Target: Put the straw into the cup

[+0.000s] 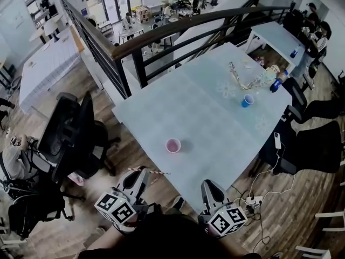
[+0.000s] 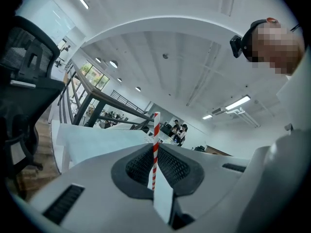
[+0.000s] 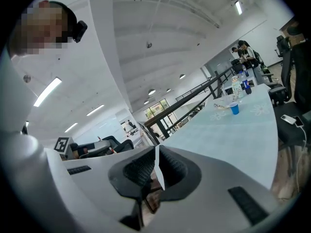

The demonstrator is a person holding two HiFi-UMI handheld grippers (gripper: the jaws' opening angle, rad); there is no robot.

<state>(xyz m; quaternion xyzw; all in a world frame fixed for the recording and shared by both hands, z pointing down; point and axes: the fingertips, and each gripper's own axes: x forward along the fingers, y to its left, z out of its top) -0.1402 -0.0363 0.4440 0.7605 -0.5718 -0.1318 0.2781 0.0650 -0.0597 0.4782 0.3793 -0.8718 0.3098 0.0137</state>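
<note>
Head view: the red-and-white striped straw (image 1: pixel 156 171) lies roughly level across the tips of the left gripper (image 1: pixel 141 172), off the near edge of the table (image 1: pixel 215 139). Most of its visible length juts out toward the right gripper (image 1: pixel 207 186). The pink cup (image 1: pixel 173 145) stands upright on the table close to that near edge. It is just beyond the straw and apart from it, and neither gripper touches it. A blue cup (image 1: pixel 247 100) stands well apart, toward the far right of the table.

Left gripper view: the straw (image 2: pixel 155 144) runs upright in the picture through the middle of the left gripper (image 2: pixel 154 164). The ribbed pads of the jaws are pressed against it from both sides, so the jaws are nearly together and gripping the straw.

Right gripper view: the jaws of the right gripper (image 3: pixel 156 169) are closed on each other with only a thin pale seam between the pads; nothing is held. The table (image 3: pixel 228 130) stretches away to the right, and the blue cup (image 3: pixel 234 108) shows small at its far end.

Hidden or unclear: the lower end of the straw disappears between the jaw bodies in the left gripper view. In the head view the end of the straw on the side away from the right gripper is hard to make out against the gripper. Both grippers' rear parts merge into a dark mass at the lower edge of that view, below their marker cubes (image 1: pixel 116 206).
</note>
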